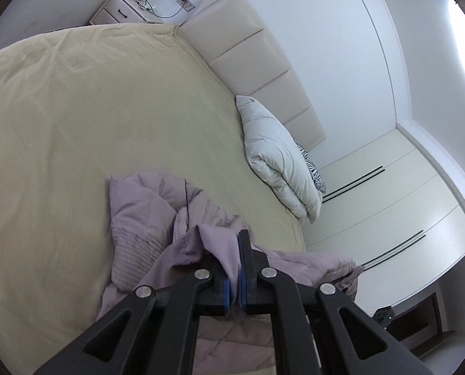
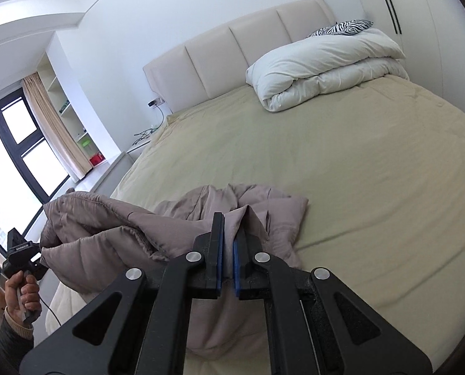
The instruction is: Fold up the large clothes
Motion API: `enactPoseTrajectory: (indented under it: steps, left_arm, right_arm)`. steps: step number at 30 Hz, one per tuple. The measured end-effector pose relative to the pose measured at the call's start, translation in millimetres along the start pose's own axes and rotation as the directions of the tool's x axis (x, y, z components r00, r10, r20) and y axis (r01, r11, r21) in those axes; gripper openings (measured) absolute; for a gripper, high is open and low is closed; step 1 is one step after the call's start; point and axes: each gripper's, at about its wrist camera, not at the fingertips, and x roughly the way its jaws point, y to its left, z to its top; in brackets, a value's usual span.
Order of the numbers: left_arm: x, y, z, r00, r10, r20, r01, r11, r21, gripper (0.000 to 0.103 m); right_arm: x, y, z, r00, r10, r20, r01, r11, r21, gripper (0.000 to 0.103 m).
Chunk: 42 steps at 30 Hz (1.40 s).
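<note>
Left gripper (image 1: pixel 234 268): jaws closed on a fold of the mauve quilted garment (image 1: pixel 145 218); the rest of the cloth lies bunched ahead and to its left on the tan bed sheet (image 1: pixel 91 118).

Right gripper (image 2: pixel 228 243): jaws pinching a ridge of the same garment, whose bulk spreads ahead and trails off to its left toward the other tool.

Governing relation: the garment's long axis seems to run from one gripper to the other, near the bed's foot edge; both hold it equally. Folded white duvet (image 2: pixel 323 65) lies well apart, far ahead.
</note>
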Motion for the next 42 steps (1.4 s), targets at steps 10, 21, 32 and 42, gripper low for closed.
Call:
enactPoseTrajectory:
  steps: [10,21,32,42]
  left_arm:
    - [123,43,54,0.986,0.165,0.002,-0.165,0.986,0.037,0.006]
    - [104,60,30,0.975,0.188,0.12,-0.195,0.979,0.053,0.05]
    - [122,-35,-33,0.948,0.28,0.152,-0.318,0.819,0.477,0.059]
    - [171,-36,-55,0.916,0.385,0.11,-0.372,0.716,0.591,0.059]
  right_arm:
    - [180,-20,68,0.987,-0.157,-0.036,0.155,0.986,-0.053,0.004]
    - [267,-94,29,0.996,0.034,-0.085,-0.013,0.97,0.244,0.012]
    - [214,-38,25,0.987,0.133,-0.094,-0.119,0.983,0.137,0.016]
    - [267,84,-42,0.944,-0.106,-0.312,0.0,0.947,-0.321,0.103]
